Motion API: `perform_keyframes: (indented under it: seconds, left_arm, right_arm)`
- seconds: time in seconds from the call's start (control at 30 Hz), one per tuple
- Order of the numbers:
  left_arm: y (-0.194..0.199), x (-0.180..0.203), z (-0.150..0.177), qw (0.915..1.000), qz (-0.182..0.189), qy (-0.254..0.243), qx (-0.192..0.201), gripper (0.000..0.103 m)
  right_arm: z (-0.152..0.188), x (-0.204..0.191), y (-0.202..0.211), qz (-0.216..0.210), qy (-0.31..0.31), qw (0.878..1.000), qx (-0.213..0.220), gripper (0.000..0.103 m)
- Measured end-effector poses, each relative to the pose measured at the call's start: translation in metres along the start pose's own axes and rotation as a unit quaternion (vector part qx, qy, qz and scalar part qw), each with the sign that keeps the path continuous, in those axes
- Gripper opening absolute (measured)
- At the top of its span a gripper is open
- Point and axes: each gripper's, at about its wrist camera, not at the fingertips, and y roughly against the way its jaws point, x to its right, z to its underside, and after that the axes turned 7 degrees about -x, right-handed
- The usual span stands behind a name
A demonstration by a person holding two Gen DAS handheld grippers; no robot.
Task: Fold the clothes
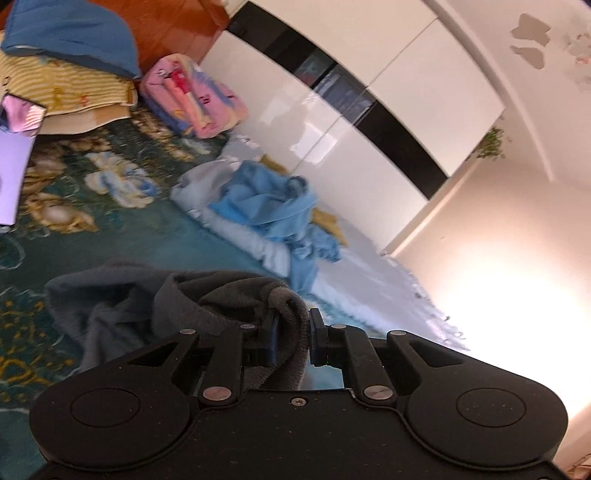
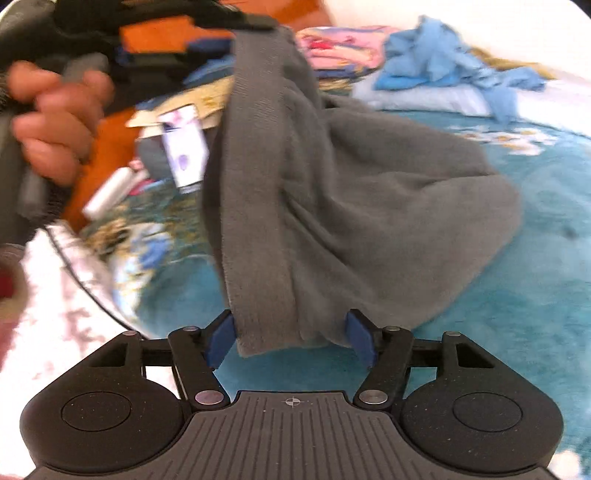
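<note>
Left tongs (image 1: 291, 334) clenched on a rolled hem of the grey garment (image 1: 155, 302); the pinched fold runs down behind the tong body, so I can't see where it ends. The rest of it sags onto the teal floral bedspread (image 1: 110, 206).

Right tongs (image 2: 291, 338) released: jaws wide, blue pads (image 2: 221, 339) clear of the cloth. The garment's ribbed band (image 2: 258, 206) hangs between them, bottom edge just at pad level; can't tell if it brushes the left pad. In the right wrist view the garment hangs from the top, where the left tongs (image 2: 236, 22) are mostly cut off by the frame edge. A hand (image 2: 55, 118) grips that handle, heavily blurred.

Behind: blue clothes pile (image 1: 273, 206) on a pale folded sheet, pink folded blanket (image 1: 192, 99), striped pillow (image 1: 62, 85) under a blue one. Small white items at left of the right view are too smeared to identify. Right side of the left view is washed out by glare.
</note>
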Motion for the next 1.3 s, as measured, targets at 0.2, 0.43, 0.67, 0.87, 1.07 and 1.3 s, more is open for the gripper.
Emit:
perform_keyframes:
  seconds: [0.2, 0.43, 0.67, 0.87, 1.07, 1.3]
  left_arm:
    - [0.0, 0.021, -0.003, 0.998, 0.056, -0.029, -0.006, 0.012]
    - [-0.023, 0.031, 0.008, 0.9943, 0.081, -0.052, -0.045, 0.012]
    - [-0.041, 0.018, 0.027, 0.9904, 0.051, -0.076, -0.103, 0.024]
    - [-0.028, 0.002, 0.045, 0.9859, 0.031, -0.095, -0.134, 0.05]
    - [-0.015, 0.008, 0.067, 0.9742, 0.021, -0.168, -0.149, 0.074]
    - [-0.023, 0.033, 0.093, 0.9487, -0.051, -0.283, -0.132, 0.076]
  right_arm:
    - [-0.009, 0.051, 0.01, 0.073, -0.098, 0.992, 0.043, 0.029]
    - [-0.019, 0.114, 0.031, 0.141, -0.161, 0.974, 0.08, 0.027]
    - [-0.005, 0.134, 0.014, 0.147, -0.195, 0.968, 0.052, 0.027]
    - [-0.011, 0.146, 0.008, 0.14, -0.198, 0.969, 0.05, 0.03]
    - [-0.02, 0.158, 0.004, 0.135, -0.207, 0.968, 0.047, 0.033]
    - [-0.036, 0.163, 0.011, 0.135, -0.205, 0.967, 0.068, 0.034]
